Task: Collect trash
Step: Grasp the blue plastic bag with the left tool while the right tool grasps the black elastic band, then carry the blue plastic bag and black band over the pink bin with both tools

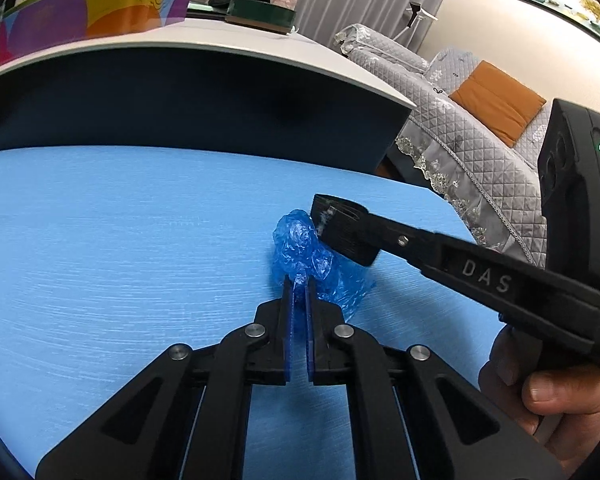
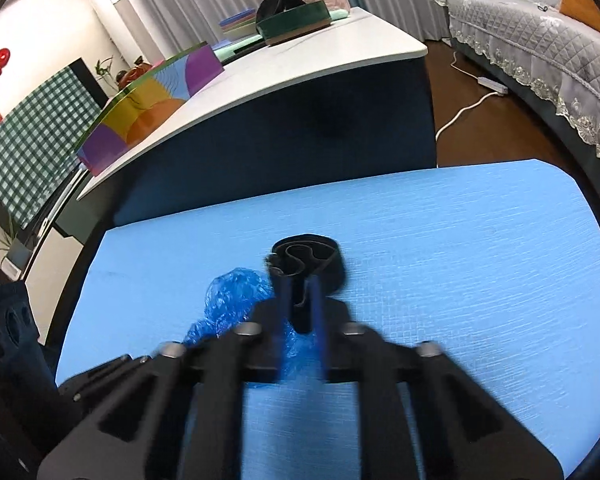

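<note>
Plainly legible in raised letters along the arm of the right gripper [image 1: 342,232] is "DAS", the only writing that can be read. That gripper is clenched on a black rolled strip [image 2: 306,264], the coil standing between its blue pads [image 2: 318,312] and above the blue mat [image 2: 460,240]. Just beside it, the left gripper [image 1: 299,286] is pinched tight on a crumpled blue plastic bag [image 1: 300,244], which rests on the mat near its right edge; the right gripper's tip touches the top of the bag. A bare hand [image 1: 556,392] holds the right tool's handle at the lower right. Behind the mat's far edge rises a dark cabinet with a white top [image 2: 300,64], carrying a multicoloured box [image 1: 92,12] and a green tin [image 2: 294,24]. Wide bare mat lies to the left of the bag and to the right of the roll. A grey quilted sofa [image 2: 540,48] stands beyond the mat's right corner, with a white power strip [image 2: 492,84] on the wooden floor.
</note>
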`<state>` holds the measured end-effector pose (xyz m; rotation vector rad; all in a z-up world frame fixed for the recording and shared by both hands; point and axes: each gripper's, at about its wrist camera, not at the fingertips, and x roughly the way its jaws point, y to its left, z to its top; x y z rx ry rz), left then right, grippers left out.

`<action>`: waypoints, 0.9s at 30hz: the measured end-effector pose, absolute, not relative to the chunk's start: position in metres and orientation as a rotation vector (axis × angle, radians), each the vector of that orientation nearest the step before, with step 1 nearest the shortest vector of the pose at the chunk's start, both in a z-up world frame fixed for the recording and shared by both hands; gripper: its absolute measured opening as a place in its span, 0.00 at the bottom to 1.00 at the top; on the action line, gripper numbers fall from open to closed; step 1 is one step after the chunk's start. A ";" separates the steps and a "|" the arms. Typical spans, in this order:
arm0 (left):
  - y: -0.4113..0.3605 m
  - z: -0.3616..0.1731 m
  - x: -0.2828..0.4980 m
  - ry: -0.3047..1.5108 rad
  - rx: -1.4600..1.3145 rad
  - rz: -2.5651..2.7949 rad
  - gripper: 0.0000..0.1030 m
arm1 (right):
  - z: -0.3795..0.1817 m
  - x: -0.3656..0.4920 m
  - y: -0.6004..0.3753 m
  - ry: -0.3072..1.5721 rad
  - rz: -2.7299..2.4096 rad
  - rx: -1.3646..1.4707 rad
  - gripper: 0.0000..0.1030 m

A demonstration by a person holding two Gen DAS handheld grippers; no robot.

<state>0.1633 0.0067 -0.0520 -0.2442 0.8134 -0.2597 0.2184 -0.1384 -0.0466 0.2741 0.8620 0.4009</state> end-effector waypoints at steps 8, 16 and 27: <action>0.003 -0.040 0.150 0.790 -0.197 -0.252 0.04 | -0.033 0.193 -0.168 0.806 0.349 0.265 0.03; -0.006 -0.028 0.138 0.763 -0.183 -0.252 0.04 | -0.011 0.158 -0.201 0.744 0.280 0.221 0.03; -0.037 0.003 0.096 0.674 -0.117 -0.272 0.04 | 0.026 0.096 -0.258 0.648 0.175 0.195 0.03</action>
